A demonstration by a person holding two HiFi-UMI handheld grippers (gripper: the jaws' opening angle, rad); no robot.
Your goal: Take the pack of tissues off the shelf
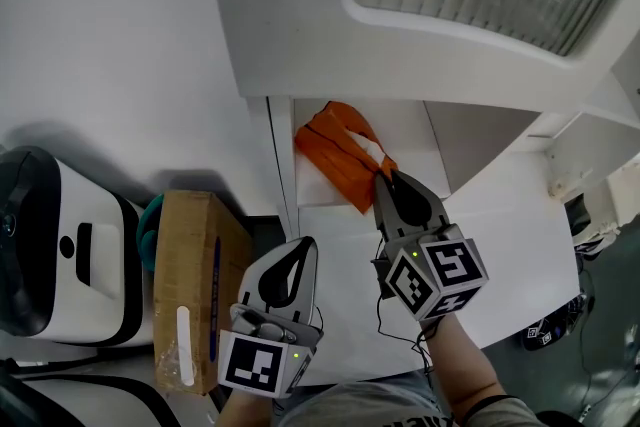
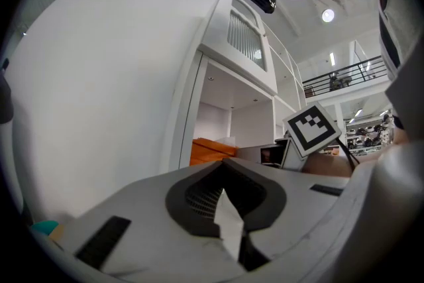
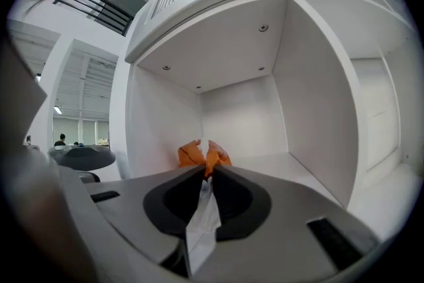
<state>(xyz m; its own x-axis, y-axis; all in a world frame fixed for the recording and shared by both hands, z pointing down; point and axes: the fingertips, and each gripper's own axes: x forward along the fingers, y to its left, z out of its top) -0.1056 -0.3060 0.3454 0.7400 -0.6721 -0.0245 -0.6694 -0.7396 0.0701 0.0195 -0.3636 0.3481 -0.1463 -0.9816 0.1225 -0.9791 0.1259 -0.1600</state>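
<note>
Nearest to me, the left tool (image 1: 304, 245) hangs level and idle in front of the unit, its jaws clenched together on nothing. Just past it the right tool (image 1: 385, 177) reaches into the open compartment, and its jaws are pinched shut on the near corner of the pack of tissues (image 1: 336, 151). The orange pack lies on the floor of the shelf (image 1: 405, 129), tight against the left wall. I'd judge it light and soft, with a crinkly film wrap that squashes and is likely to be slick. A corner pinch may hold mostly loose film, so the pack could droop or slip out. A grip deeper across the body would probably be surer. Behind it the compartment is bare white to its back wall.
</note>
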